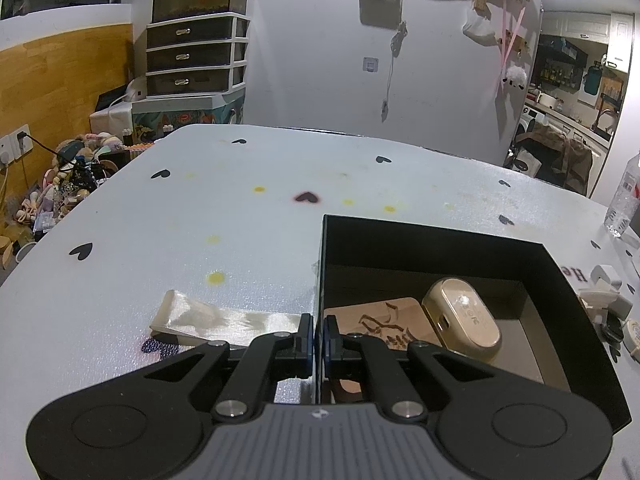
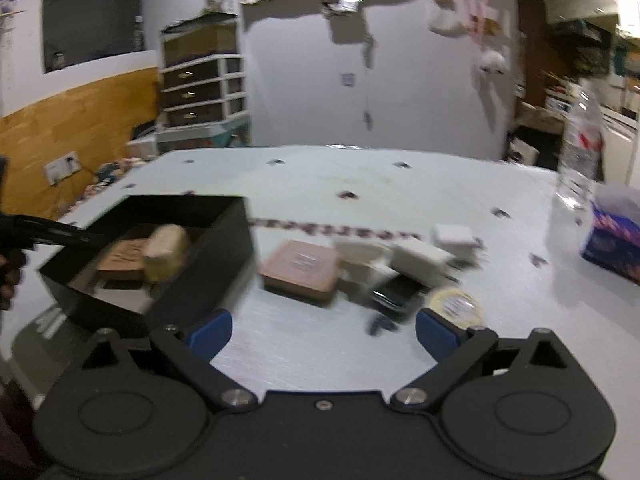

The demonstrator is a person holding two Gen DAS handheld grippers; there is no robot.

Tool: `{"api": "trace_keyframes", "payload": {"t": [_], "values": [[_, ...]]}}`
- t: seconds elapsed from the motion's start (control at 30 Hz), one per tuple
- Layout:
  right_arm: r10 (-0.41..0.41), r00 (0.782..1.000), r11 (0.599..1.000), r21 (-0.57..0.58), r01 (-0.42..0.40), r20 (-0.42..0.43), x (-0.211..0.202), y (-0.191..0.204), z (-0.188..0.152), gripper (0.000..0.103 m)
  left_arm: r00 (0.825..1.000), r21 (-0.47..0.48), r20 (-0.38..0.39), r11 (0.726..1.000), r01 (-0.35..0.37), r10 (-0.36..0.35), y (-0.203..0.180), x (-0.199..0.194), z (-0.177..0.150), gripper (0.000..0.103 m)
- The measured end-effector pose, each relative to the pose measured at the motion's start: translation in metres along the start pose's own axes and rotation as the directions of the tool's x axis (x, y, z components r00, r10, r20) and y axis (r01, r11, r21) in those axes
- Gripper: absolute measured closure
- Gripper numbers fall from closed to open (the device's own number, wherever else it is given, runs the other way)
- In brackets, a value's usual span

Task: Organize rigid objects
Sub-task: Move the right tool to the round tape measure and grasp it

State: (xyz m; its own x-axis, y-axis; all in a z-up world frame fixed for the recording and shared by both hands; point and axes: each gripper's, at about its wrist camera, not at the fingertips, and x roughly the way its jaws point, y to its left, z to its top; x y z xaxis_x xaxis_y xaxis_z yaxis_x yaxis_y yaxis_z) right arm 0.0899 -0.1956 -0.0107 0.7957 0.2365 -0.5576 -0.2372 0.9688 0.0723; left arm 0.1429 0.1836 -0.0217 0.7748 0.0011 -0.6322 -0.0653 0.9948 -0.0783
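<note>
On the left wrist view my left gripper (image 1: 319, 336) sits at lower centre, its jaws pinched together on the near-left wall of the black box (image 1: 440, 236), one finger outside and one inside. The box fills the lower right of that frame. Inside it I see a gold case (image 1: 464, 318) lying beside and partly over a flat wooden coaster (image 1: 384, 320) with a dark engraved pattern. A cream ribbon (image 1: 208, 318) lies on the white table (image 1: 200, 208) just left of the fingers.

On the right wrist view, which is motion-blurred, my right gripper (image 2: 322, 330) is at lower centre with its blue pads spread wide and nothing between them. The box appears at centre left there. To its right, in the middle of the frame, lies a square pinkish-brown case (image 2: 300, 270), then a cluster of white chargers (image 2: 416, 256) touching one another, a dark flat item I cannot identify, and a roll of tape (image 2: 456, 304) near the right pad. A water bottle (image 2: 580, 152) and a tissue box (image 2: 612, 236) stand at the right edge.
</note>
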Motion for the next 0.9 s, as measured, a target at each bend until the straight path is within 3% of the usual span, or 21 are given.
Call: {"api": "trace_keyframes", "payload": {"t": [0.2,0.5,0.67,0.9], "values": [[-0.083,0.997,0.996,0.016,0.083,-0.001,0.013,-0.029,-0.01,0.009,1.0,0.0,0.0,1.0,-0.001,0.001,0.0,0.0,0.0,0.098],[-0.15,0.989,0.988,0.043,0.151,-0.006,0.041,-0.062,-0.009,0.025,1.0,0.0,-0.001,1.0,-0.001,0.001,-0.002,0.001,0.002,0.098],[-0.194,0.981,0.98,0.041,0.195,-0.023,0.061,-0.071,-0.011,0.04,1.0,0.001,-0.001,1.0,-0.002,0.002,-0.002,0.001,0.002,0.098],[-0.189,0.981,0.982,0.023,0.19,-0.042,0.071,-0.07,-0.009,0.043,1.0,0.004,-0.002,1.0,-0.003,0.003,-0.003,0.001,0.002,0.098]]}}
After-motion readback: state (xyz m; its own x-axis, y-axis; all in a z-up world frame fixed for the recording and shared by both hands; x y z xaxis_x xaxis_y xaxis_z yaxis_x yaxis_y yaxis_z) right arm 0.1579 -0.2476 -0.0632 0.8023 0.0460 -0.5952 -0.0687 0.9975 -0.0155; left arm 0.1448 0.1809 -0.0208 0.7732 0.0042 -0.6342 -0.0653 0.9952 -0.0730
